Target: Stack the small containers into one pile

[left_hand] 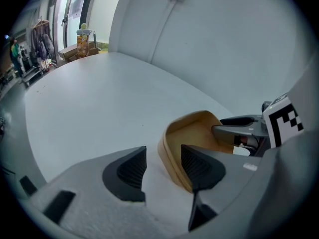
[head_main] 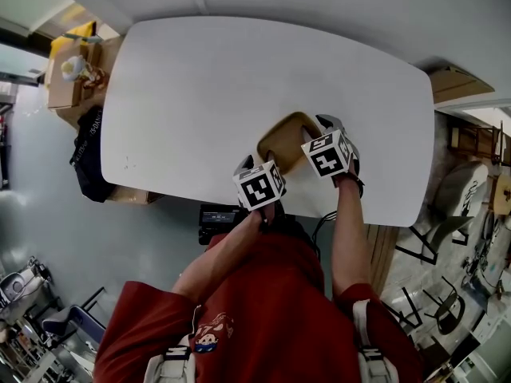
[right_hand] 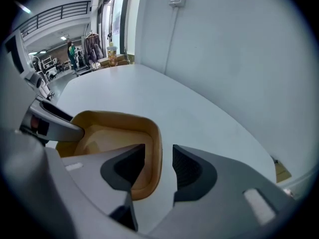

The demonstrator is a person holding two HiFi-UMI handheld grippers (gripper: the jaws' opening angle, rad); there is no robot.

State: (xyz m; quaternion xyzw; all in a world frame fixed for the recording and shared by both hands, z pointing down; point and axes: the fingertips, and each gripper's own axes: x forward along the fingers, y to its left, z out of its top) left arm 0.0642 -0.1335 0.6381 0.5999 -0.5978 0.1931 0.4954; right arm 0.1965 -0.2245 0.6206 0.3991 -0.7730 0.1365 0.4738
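A tan, rounded-square container [head_main: 286,136] sits open side up on the white table [head_main: 200,94], near its front edge. How many are nested in it I cannot tell. My left gripper [left_hand: 163,168] straddles the container's [left_hand: 192,133] near-left wall, one jaw inside and one outside, with a gap showing on the outer side. My right gripper [right_hand: 158,166] straddles the container's [right_hand: 119,133] right wall the same way, its pads standing off the rim. Both grippers are open. In the head view the marker cubes hide most of the left gripper [head_main: 254,166] and the right gripper [head_main: 329,126].
The table's front edge runs just under the grippers. Cardboard boxes with a yellow toy [head_main: 76,69] and a black bag [head_main: 92,154] sit off the table's left end. Chairs [head_main: 455,206] stand to the right. A pale wall [left_hand: 224,44] rises behind the table.
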